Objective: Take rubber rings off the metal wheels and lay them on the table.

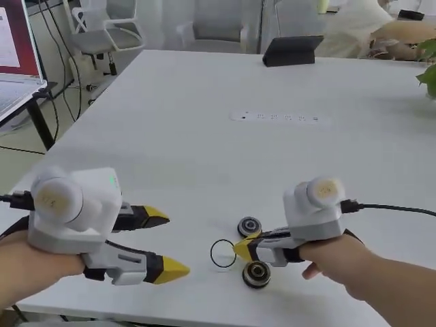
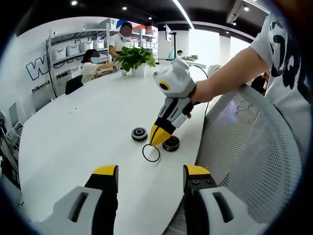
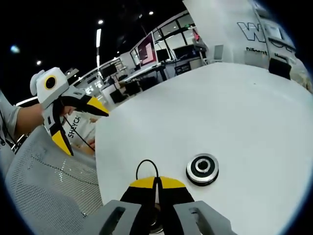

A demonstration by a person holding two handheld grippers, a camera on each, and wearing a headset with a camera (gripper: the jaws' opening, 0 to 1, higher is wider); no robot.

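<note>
Rubber ring (image 1: 212,254) lies flat on the white desk (image 1: 204,136), near the front edge, between the two metal wheels (image 1: 249,227) and just ahead of my right claw (image 1: 240,251). That claw is pressed together, and in the right gripper view the ring's near edge runs into the seam of the tips, so I judge it is pinching the ring there. I read this as the laying-down step. To do it well I would let the jaws part only a little while the ring sits flat, then draw back low and straight so the rubber does not cling to a tip or spring away. The nearer wheel (image 1: 257,274) sits just under the claw, so I would avoid nudging it. My left claw (image 1: 163,243) is spread wide and holds nothing, well apart to the side, free to steady a wheel for the next pull. I cannot tell whether either wheel has rubber on it. The desk is smooth and bare, with a flush socket strip (image 1: 279,117) in the middle and a dark stand (image 1: 293,50) at the far end. Around it are a potted plant (image 2: 136,58), a mesh chair (image 2: 244,147) and shelving.
</note>
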